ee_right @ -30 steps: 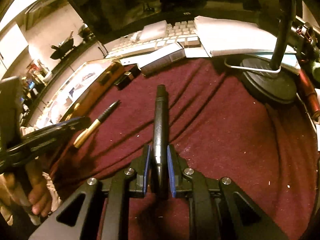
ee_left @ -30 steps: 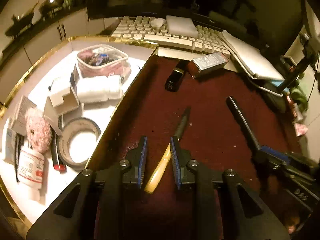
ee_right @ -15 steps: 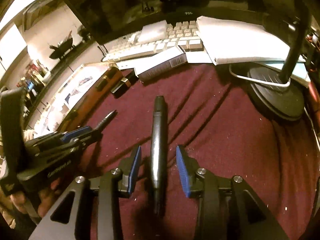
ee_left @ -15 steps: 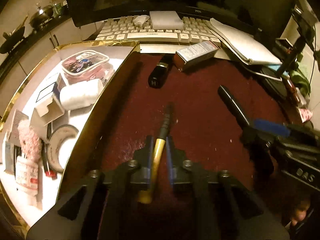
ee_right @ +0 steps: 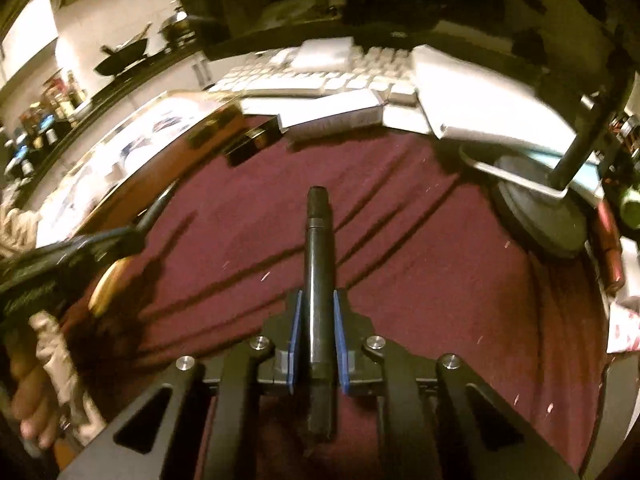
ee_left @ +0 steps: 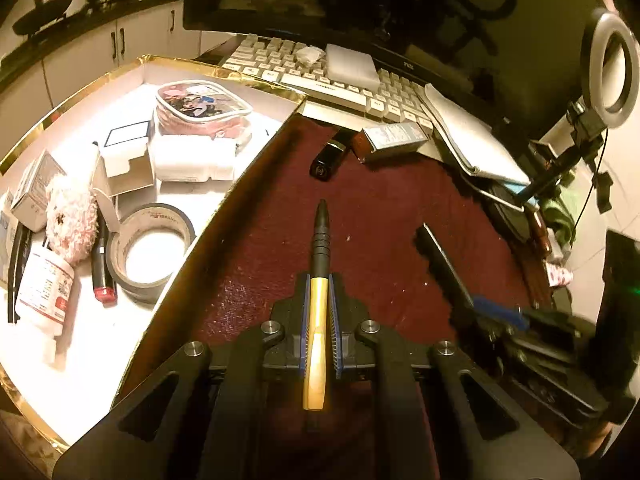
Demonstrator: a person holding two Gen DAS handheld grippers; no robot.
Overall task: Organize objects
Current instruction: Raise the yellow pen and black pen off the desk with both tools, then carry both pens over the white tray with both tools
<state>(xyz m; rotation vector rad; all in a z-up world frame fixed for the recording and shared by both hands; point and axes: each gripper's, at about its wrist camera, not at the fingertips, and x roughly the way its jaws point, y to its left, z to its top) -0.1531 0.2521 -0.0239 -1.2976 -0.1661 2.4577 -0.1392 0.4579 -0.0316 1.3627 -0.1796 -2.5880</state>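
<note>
At far left, a gold-rimmed tray is seen crowded with a tape roll, a white bottle, a fluffy pink toy and a zip pouch, evidently the collecting place for loose items. Beside it, on the maroon cloth, a gold-barrelled pen is pinched lengthwise between the blue pads of the left gripper, its dark tip pointed forward, apparently so the cap can be met. To the right, a black pen cap is clamped along the fingers of the right gripper, open end outward. Both pieces are judged to be held in line for joining. A keyboard is ranged behind.
</note>
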